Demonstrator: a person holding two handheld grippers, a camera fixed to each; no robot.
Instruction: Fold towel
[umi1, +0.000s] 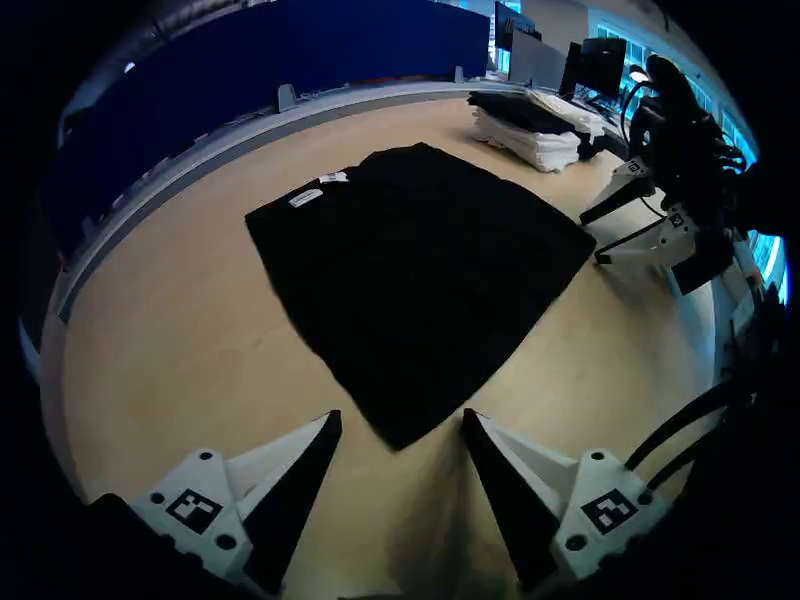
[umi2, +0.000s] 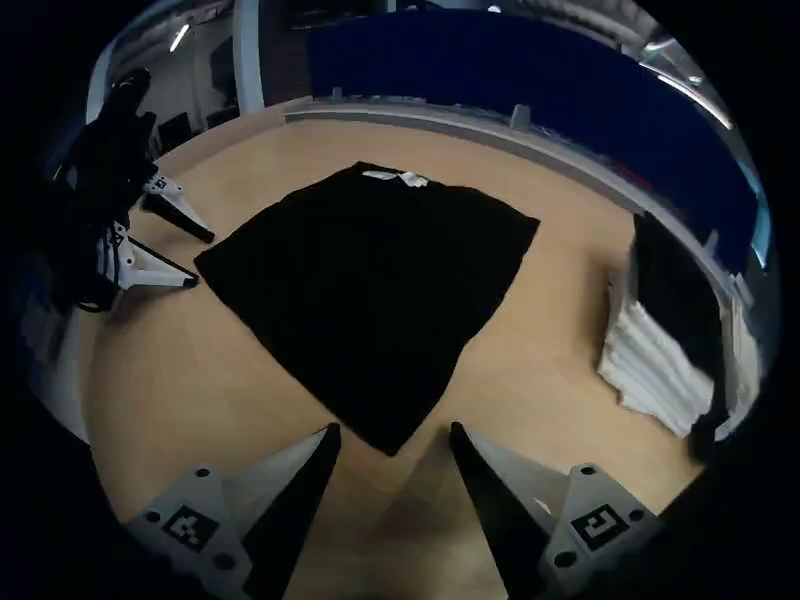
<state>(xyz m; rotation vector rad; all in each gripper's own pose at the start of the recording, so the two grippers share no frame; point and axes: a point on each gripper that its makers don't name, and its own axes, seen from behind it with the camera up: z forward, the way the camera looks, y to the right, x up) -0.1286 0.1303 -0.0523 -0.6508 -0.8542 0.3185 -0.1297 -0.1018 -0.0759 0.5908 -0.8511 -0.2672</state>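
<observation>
Black towel (umi1: 420, 270) flat on a wooden table (umi1: 170, 340); blue partition (umi1: 250, 60) behind, folded stack (umi1: 525, 135) nearby. The left gripper (umi1: 400, 415) and right gripper (umi2: 393, 428): jaws apart, each facing a towel corner.

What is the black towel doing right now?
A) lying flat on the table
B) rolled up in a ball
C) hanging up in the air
A: the towel lies spread out flat on the table, with the left gripper and the right gripper each open near a corner.
</observation>
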